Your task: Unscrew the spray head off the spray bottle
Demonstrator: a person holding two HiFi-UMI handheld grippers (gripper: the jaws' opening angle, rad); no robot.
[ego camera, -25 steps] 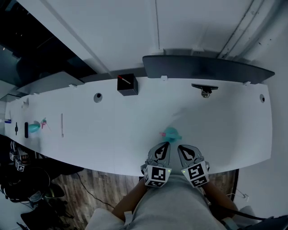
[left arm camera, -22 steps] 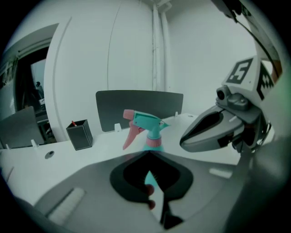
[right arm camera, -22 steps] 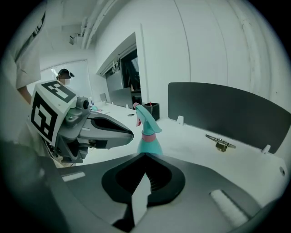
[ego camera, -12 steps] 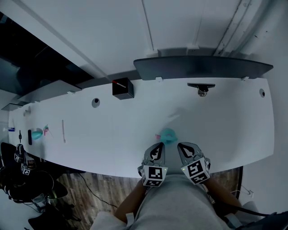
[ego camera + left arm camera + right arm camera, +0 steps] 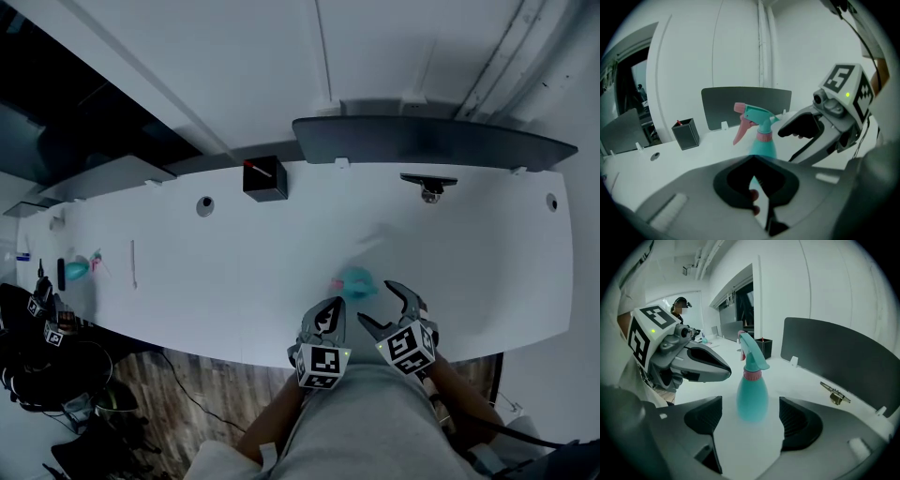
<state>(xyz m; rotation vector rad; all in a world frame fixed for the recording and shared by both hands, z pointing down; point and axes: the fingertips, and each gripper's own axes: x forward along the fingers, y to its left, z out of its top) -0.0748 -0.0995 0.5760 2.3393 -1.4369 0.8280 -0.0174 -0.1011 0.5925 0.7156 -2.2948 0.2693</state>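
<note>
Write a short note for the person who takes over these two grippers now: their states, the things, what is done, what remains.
Left gripper: jaws shut, empty, close to the bottle.
Right gripper: jaws have just been opening and are now wide; nothing is held, and the bottle stands upright just ahead of them.
The bottle is on the table, near its front edge, with the head on.
Done: nothing unscrewed.
Left: hold the bottle, grip the head, twist it off.
</note>
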